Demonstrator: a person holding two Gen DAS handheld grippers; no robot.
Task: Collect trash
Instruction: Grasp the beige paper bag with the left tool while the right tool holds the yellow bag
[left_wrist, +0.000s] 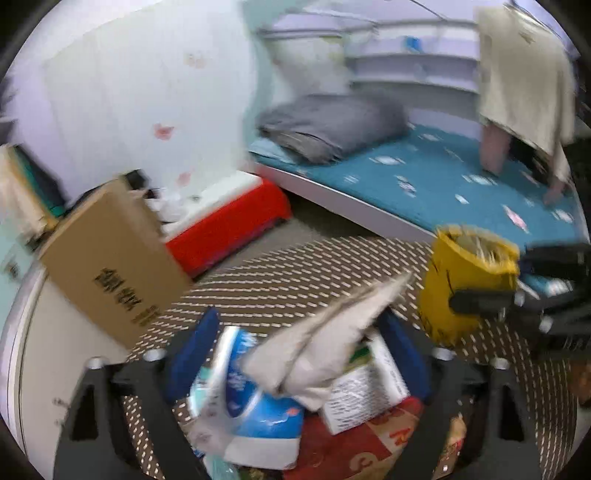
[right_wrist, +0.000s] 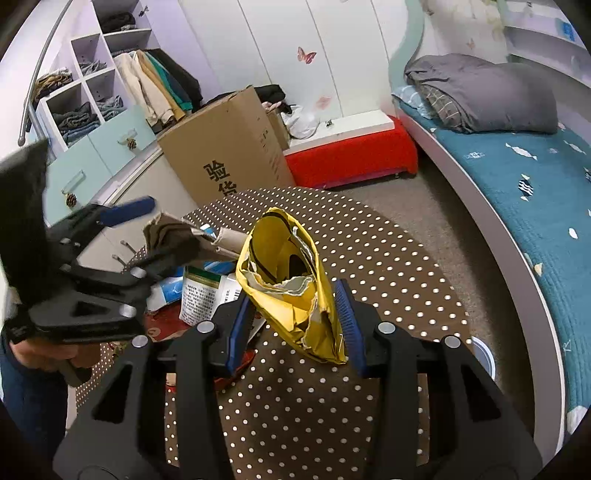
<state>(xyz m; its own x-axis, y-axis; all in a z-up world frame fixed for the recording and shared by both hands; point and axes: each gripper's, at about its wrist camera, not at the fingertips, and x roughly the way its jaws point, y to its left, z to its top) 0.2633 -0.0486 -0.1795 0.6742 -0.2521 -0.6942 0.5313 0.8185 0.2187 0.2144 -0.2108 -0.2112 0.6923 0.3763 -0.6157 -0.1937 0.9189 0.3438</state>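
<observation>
The left wrist view is motion-blurred, and the trash pile (left_wrist: 295, 413) is cut off at its bottom edge.

left hand-held gripper (left_wrist: 295, 350): matte black frame, triangular cut-outs, 2 blue finger pads (left_wrist: 192, 350), silver round screws | right hand-held gripper (right_wrist: 291, 325): same black frame, 2 ribbed blue pads (right_wrist: 349, 325), 4 silver screws on near arms | person: dark blue sleeve, bare skin at left hand (right_wrist: 40, 354)

Two close wrist views over the dotted table (right_wrist: 369, 258), both toward bed (left_wrist: 424, 177) and cardboard box (right_wrist: 229, 155).
</observation>
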